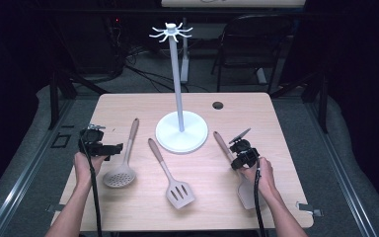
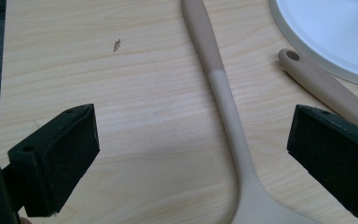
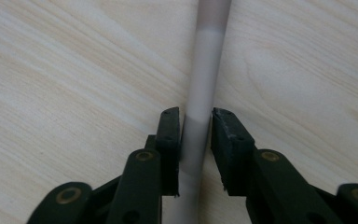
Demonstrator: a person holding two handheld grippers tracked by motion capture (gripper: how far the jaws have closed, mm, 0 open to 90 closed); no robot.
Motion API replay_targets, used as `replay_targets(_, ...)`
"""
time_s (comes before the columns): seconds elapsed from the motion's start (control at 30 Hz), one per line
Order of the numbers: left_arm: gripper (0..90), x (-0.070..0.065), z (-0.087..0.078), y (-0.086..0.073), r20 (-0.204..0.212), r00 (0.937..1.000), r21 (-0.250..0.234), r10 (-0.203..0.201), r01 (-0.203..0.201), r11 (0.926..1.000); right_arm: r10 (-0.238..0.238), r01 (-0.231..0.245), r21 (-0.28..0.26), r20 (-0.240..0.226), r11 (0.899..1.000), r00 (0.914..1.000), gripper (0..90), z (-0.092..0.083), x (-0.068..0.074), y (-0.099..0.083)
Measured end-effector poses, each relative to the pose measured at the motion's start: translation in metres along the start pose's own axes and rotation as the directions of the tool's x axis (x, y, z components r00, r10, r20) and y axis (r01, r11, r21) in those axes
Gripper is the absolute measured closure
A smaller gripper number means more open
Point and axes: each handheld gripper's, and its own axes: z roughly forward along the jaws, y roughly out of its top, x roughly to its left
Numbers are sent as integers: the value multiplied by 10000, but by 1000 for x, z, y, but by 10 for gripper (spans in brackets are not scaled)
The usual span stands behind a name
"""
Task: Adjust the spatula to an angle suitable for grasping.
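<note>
Closing the right gripper (image 3: 196, 122) on the beige-and-grey silicone spatula handle (image 3: 204, 93) for a clean lift.

Ahead of both grippers stands the white metal hook stand (image 1: 181, 131) on the pale wooden table (image 1: 128, 103). The handle runs straight between the right gripper's jaws, which sit narrowly apart at its sides, a sliver still showing on the right, so squeeze until both pads bear evenly before raising it. The left gripper (image 2: 191, 154) hangs with jaws wide apart above the beige silicone skimmer (image 2: 223, 107), holding nothing; keep it clear.
</note>
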Motion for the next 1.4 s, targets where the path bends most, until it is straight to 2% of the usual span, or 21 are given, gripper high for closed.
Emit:
replay_targets(0.13,21,-1,1,0,30,10000,46,14,-15,10000,-241,241,88,99,9997,9997,751,4,2,3)
replay_targets(0.17,21,-1,2,0,34,10000,33,-17,17,10000,70,-68,-160,128,9998,9999,751,5,3,1)
replay_targets(0.23,21,-2,2,0,30,10000,22,9,-9,10000,-49,49,-53,-23,10000,10000,753,4,0,1)
replay_targets(0.27,21,-2,2,0,50,10000,36,10,-10,10000,74,-78,-186,-195,9998,9998,754,5,0,1)
replay_targets(0.3,21,-2,2,0,51,10000,45,7,-7,10000,-84,84,11,-2,10000,10000,755,4,0,1)
replay_targets(0.37,22,-2,1,0,39,10000,46,11,-11,10000,-91,91,20,-15,10000,10000,757,3,0,1)
replay_targets(0.47,22,-3,0,0,40,10000,27,35,-35,10000,98,-101,-135,-231,9999,9997,762,4,-2,0)
replay_targets(0.5,22,-4,0,0,17,10000,-5,56,-56,10000,431,-443,-246,-469,9987,9980,768,4,-5,-2)
replay_targets(0.53,22,-4,0,0,17,10000,-5,56,-56,10000,431,-443,-246,-469,9987,9980,768,4,-5,-2)
replay_targets(0.57,22,-4,1,0,-8,10000,34,76,-76,10000,679,-708,-330,-826,9969,9943,781,4,-7,-2)
replay_targets(0.63,22,-4,1,-1,-53,10000,67,48,-48,10000,590,-623,-319,-965,9975,9936,788,3,-7,-2)
replay_targets(0.73,22,-5,2,-1,-83,10000,92,13,-13,10000,437,-468,-391,-768,9981,9961,788,0,-3,-2)
replay_targets(0.77,22,-6,2,-1,-116,9999,135,105,-104,9999,491,-549,-653,-871,9964,9950,788,-3,-2,-1)
replay_targets(0.87,22,-7,2,-1,-118,9999,61,89,-88,9999,448,-522,-874,-849,9948,9954,788,-9,-2,-1)
replay_targets(0.9,22,-8,1,-1,-113,9999,61,122,-121,9999,555,-659,-1199,-877,9906,9946,788,-11,0,-2)
replay_targets(1.0,22,-10,1,-1,-122,9998,31,162,-162,9999,235,-349,-1375,-836,9899,9962,788,-23,1,-2)
replay_targets(1.03,23,-10,0,-1,-111,9997,62,201,-200,9998,128,-307,-1863,-966,9820,9952,788,-27,5,-3)
replay_targets(1.13,23,-11,-1,0,-69,9998,1,208,-208,9998,-99,-77,-2099,-828,9777,9965,788,-33,8,-2)
replay_targets(1.17,23,-11,-1,0,-49,9998,-29,197,-197,9998,-165,-71,-2373,-976,9714,9951,788,-37,12,-2)
replay_targets(1.27,23,-13,-3,1,26,9997,-144,249,-248,9996,-393,144,-2614,-903,9651,9951,788,-42,17,-3)
replay_targets(1.4,24,-17,-5,3,58,9994,-247,345,-343,9991,-607,249,-2863,-1167,9578,9913,788,-47,23,-3)
